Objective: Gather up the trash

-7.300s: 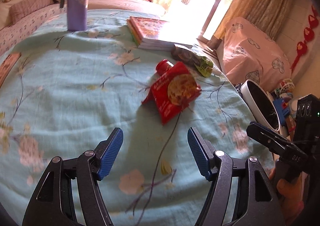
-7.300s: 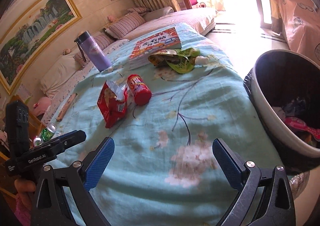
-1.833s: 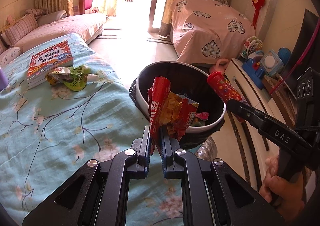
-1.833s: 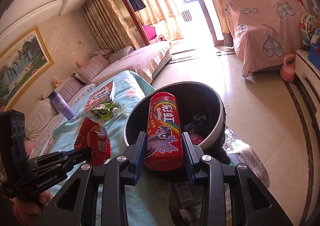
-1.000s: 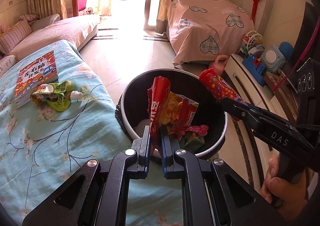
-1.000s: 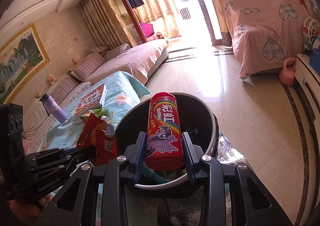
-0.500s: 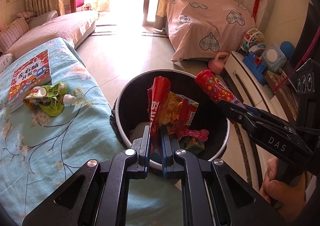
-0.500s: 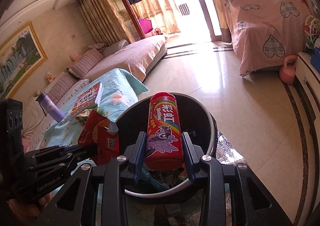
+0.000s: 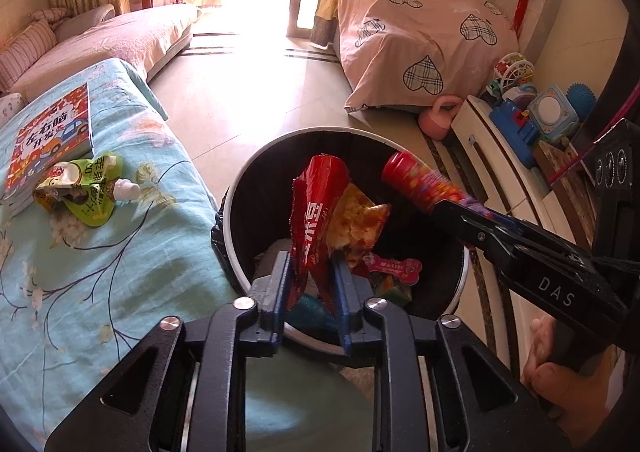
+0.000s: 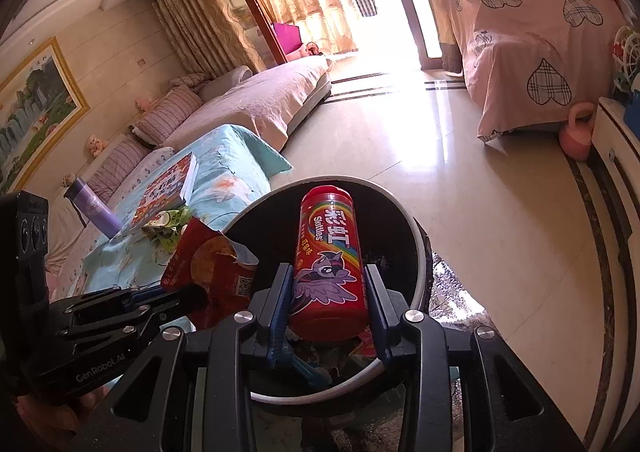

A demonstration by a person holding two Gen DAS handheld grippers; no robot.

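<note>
A black trash bin (image 9: pixel 229 212) with a white rim stands on the floor beside the table. My left gripper (image 9: pixel 310 260) hangs over it, jaws opening, with a crumpled red snack bag (image 9: pixel 316 204) standing loose between the parted pads. My right gripper (image 10: pixel 326 272) is over the same bin (image 10: pixel 416 248), shut on a red Skittles can (image 10: pixel 328 236) held upright; its jaws are starting to open. The can (image 9: pixel 420 184) and right gripper (image 9: pixel 444 204) also show in the left wrist view. The bag (image 10: pixel 212 264) and left gripper (image 10: pixel 188 292) show in the right wrist view. Wrappers lie in the bin.
A green pouch (image 9: pixel 84 188) and a book (image 9: pixel 48 132) lie on the teal floral tablecloth (image 9: pixel 100 272); a purple bottle (image 10: pixel 94 208) stands further back. A white cabinet (image 9: pixel 512 172) with toys, a pink kettlebell (image 9: pixel 440 118) and pink-covered furniture (image 9: pixel 420 32) border the floor.
Both grippers have drifted further over the bin. The left jaws, shut on the snack bag before, have parted; the bag still stands between them. The can stays in the right gripper.
</note>
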